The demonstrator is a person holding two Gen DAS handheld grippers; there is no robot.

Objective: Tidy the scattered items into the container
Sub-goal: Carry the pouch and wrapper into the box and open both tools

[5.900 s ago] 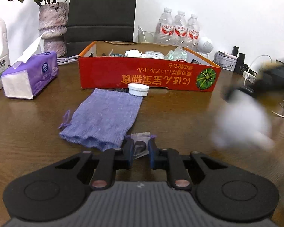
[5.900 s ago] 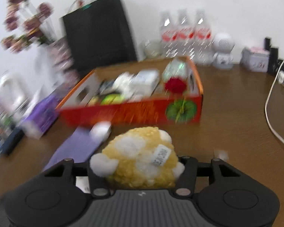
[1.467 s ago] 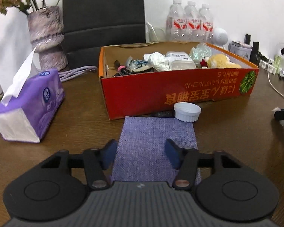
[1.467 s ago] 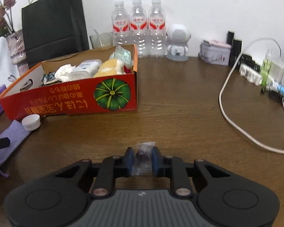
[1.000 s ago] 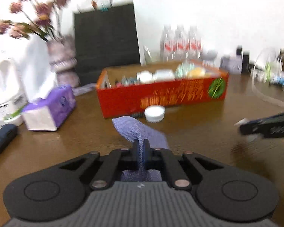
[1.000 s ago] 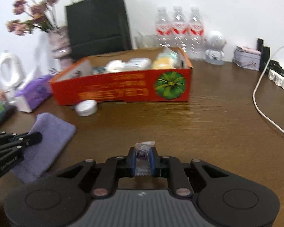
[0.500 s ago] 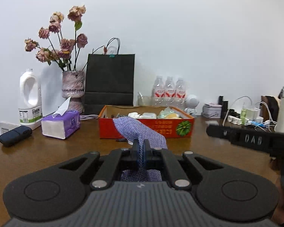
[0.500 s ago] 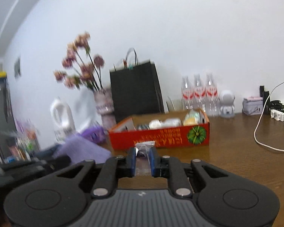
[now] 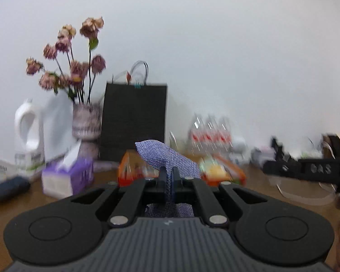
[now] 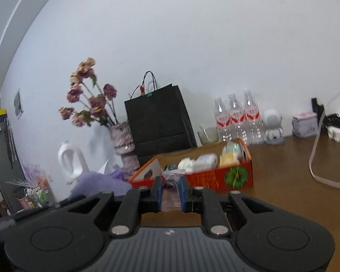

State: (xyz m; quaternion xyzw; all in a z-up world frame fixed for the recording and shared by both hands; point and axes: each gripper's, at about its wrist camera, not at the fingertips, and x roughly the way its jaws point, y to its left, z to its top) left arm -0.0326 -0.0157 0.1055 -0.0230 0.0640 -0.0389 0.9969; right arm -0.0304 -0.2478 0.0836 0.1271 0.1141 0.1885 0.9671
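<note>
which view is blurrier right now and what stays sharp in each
Left wrist view: blurrier, the red box, flowers and water bottles smear, while the purple cloth in the left gripper stays crisp. Right wrist view: mostly sharp, bottles and black bag clear, soft only at the left edge; straight wall lines bow from the fisheye.

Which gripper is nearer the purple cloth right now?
Left. The left gripper is shut on the purple cloth itself, lifted above the table. The right gripper holds a small clear bag, with the cloth off to its left.
</note>
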